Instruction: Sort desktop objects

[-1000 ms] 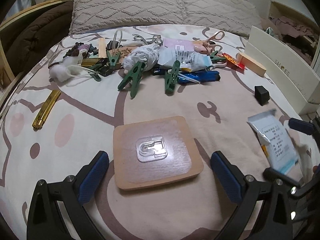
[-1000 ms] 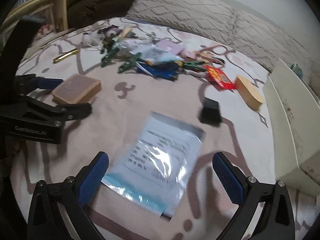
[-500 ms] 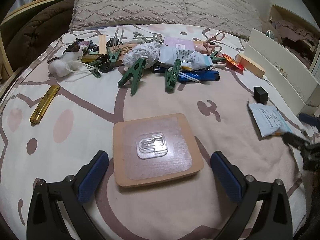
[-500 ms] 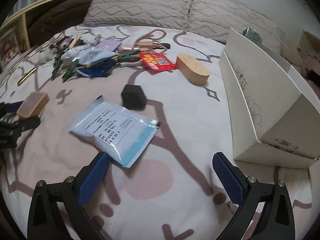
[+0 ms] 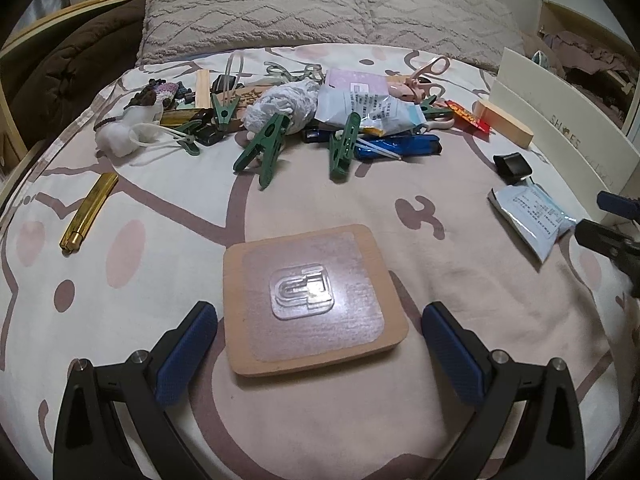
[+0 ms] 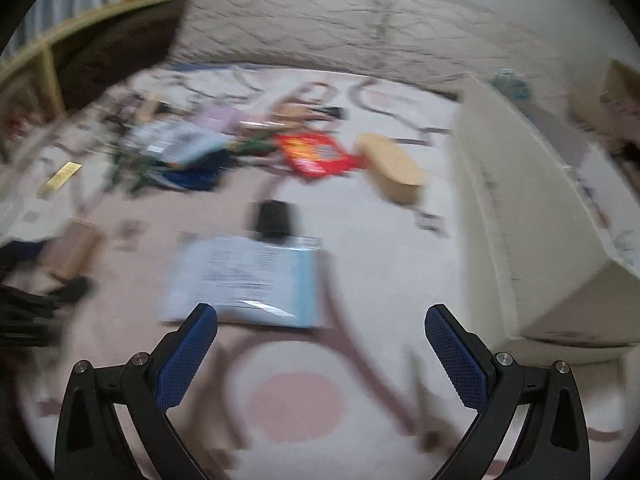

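Observation:
A square wooden block (image 5: pixel 312 300) with a clear adhesive hook on top lies on the bedsheet. My left gripper (image 5: pixel 318 340) stands open, one blue pad on each side of the block's near edge. A white and blue sachet (image 5: pixel 530 214) lies at the right, with a small black box (image 5: pixel 512 166) behind it. The right wrist view is motion-blurred: my right gripper (image 6: pixel 320 344) is open and empty, just short of the sachet (image 6: pixel 248 280) and the black box (image 6: pixel 274 216). Its fingertips (image 5: pixel 616 206) show at the left view's right edge.
A heap of clutter (image 5: pixel 320 120) lies further back: green clothes pegs, blue pens, scissors, packets, a red packet (image 6: pixel 316 154), an oval wooden block (image 6: pixel 394 168). A gold bar (image 5: pixel 90 212) lies left. A white shoe box (image 6: pixel 532 208) stands along the right, pillows (image 5: pixel 320 4) behind.
The right gripper has swung back left, so the sachet now lies straight ahead of it, closer, and the view is blurred. The left gripper and the wooden block have barely moved.

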Tool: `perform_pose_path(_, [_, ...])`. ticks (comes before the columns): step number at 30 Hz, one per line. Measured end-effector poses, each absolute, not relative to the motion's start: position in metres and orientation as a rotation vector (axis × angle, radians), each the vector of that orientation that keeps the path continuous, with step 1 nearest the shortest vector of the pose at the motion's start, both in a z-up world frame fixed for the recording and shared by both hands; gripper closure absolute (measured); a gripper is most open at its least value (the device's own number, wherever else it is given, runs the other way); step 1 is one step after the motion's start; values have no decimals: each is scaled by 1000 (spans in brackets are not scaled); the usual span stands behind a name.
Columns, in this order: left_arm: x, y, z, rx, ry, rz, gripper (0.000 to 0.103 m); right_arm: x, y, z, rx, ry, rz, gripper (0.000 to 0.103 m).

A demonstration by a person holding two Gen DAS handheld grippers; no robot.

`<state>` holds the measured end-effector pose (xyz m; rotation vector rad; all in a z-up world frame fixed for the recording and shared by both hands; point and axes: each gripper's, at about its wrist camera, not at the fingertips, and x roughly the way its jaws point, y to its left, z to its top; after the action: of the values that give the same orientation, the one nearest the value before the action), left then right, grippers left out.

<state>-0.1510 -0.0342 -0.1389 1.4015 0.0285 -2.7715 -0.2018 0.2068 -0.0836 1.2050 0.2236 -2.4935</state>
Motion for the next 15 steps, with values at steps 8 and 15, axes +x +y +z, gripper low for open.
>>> perform_pose_path(8, [-152, -35, -140, 1407, 35, -2773, 0, -212, 156, -101, 1306, 335, -2443, 0])
perform_pose_path(15, [-152, -34, -140, 1408, 37, -2772, 0, -235, 148, -112, 1404, 383, -2451, 0])
